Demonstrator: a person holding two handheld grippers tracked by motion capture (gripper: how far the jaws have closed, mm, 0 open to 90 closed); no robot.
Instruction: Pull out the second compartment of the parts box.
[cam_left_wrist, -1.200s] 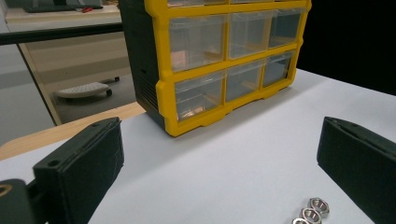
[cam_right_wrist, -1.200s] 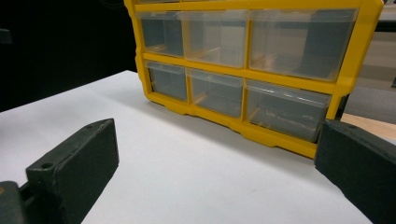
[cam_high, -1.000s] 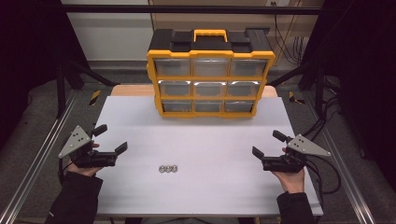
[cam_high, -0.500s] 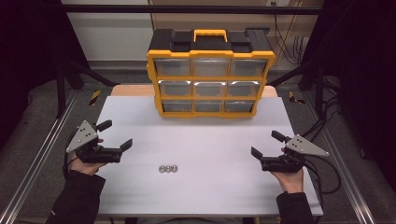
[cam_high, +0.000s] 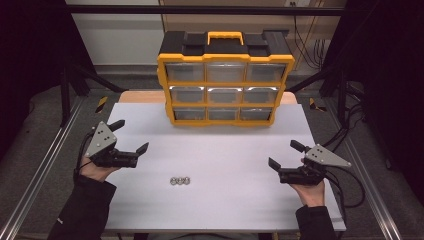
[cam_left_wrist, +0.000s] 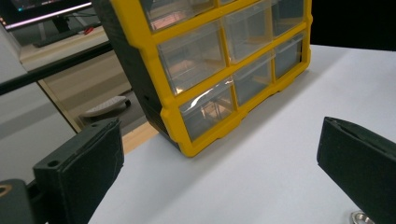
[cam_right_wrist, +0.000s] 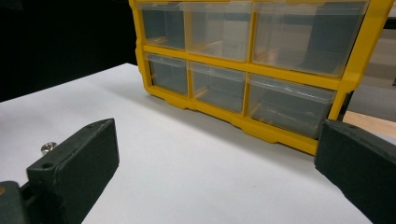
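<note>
A yellow and black organizer (cam_high: 225, 85) with several clear drawers stands upright at the back middle of the white table (cam_high: 225, 210). Three small metal pieces (cam_high: 180, 181) lie in a row near the table's front middle. My left gripper (cam_high: 131, 136) hovers open at the left, up and left of the pieces, with nothing between its fingers. At the right, my right gripper (cam_high: 285, 155) is open and holds nothing. The left gripper view has the organizer (cam_left_wrist: 219, 70) ahead and one metal piece (cam_left_wrist: 362, 216) by the right jaw. In the right gripper view, the organizer (cam_right_wrist: 252, 60) is ahead and a metal piece (cam_right_wrist: 48, 148) lies far left.
Metal rails (cam_high: 40, 175) run along both sides of the table, and cables (cam_high: 350, 185) trail from the right gripper. A wooden board (cam_high: 142, 96) shows behind the table beside the organizer. Bare white tabletop separates the two grippers and the organizer.
My left gripper has shifted a little to the right and toward the organizer, turning inward. The right gripper has hardly moved. The metal pieces lie where they were.
</note>
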